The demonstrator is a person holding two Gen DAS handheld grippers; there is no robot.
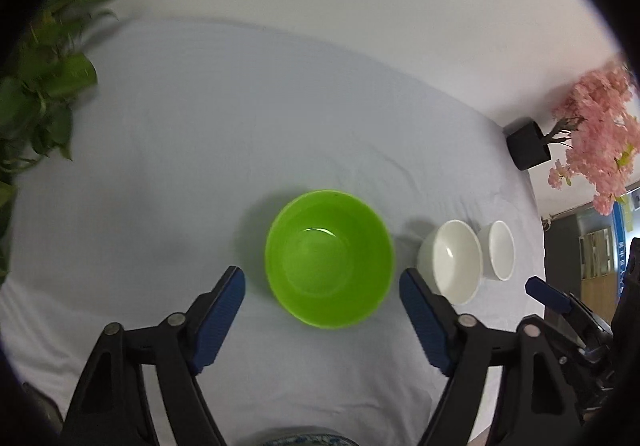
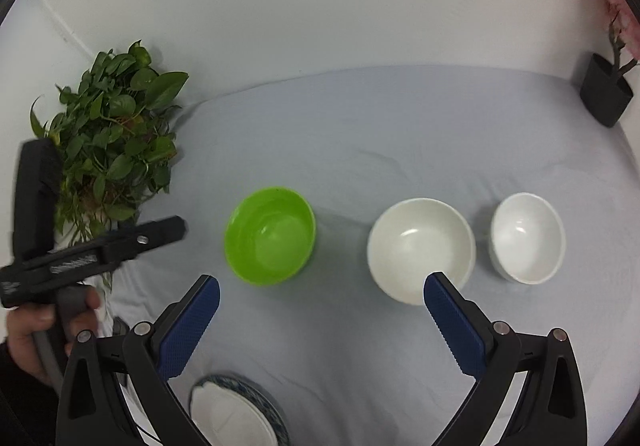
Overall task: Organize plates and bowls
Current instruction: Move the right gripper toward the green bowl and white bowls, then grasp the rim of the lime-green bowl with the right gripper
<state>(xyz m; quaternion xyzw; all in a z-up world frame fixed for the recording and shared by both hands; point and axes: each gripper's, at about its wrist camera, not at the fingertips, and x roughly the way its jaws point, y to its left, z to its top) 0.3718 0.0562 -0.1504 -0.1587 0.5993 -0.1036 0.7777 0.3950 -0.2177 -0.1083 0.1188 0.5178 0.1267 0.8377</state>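
Observation:
A green plastic bowl point(image 1: 329, 258) point(image 2: 270, 235) stands on the grey cloth. To its right stand a larger white bowl point(image 1: 451, 261) point(image 2: 420, 248) and a smaller white bowl point(image 1: 498, 250) point(image 2: 527, 238). A blue-rimmed white plate point(image 2: 236, 412) lies at the near edge. My left gripper point(image 1: 322, 282) is open and empty, its jaws either side of the green bowl's near rim, above it. My right gripper point(image 2: 320, 288) is open and empty, hovering between the green bowl and the larger white bowl. The left gripper's body point(image 2: 96, 246) shows in the right wrist view.
A leafy green plant point(image 2: 116, 142) point(image 1: 44, 86) stands at the table's far left. A black pot point(image 1: 528, 144) point(image 2: 606, 92) with a pink blossom tree point(image 1: 596, 126) stands at the far right corner. A white wall is behind the table.

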